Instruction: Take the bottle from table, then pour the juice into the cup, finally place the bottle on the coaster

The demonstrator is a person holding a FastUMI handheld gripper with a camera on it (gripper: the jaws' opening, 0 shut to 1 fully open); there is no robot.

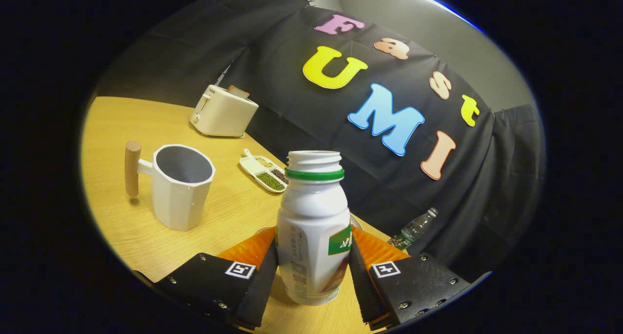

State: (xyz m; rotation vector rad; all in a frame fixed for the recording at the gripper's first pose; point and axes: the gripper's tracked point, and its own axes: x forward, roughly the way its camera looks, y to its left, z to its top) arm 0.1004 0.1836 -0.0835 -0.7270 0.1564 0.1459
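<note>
The white juice bottle [313, 227] is seen upright between the two fingers of the gripper [314, 268], its cap off and a green ring left around the neck. Both fingers are pressed against its lower sides, so the bottle is gripped firmly. Its base is seen close over the wooden table [146, 124]; whether it is touching the tabletop cannot be told. The label print is too small and warped to be made out.

To the left of the bottle, a little way off, a white faceted cup [181, 185] with a wooden handle is set upright on the table, its dark inside visible but its contents not to be judged. Just behind the bottle's shoulder a pale curved edge [357, 222] is glimpsed, mostly hidden by the bottle and a finger; what it is cannot be told.

Beyond the bottle, a white divided dish [263, 173] with seeds or grains in its compartments is laid, partly blocked by the bottle neck. Farther back a cream toaster [224, 112] is seen with a slice in its slot. To the right, a clear plastic bottle [413, 229] is seen near the table's far edge against the black cloth.
</note>
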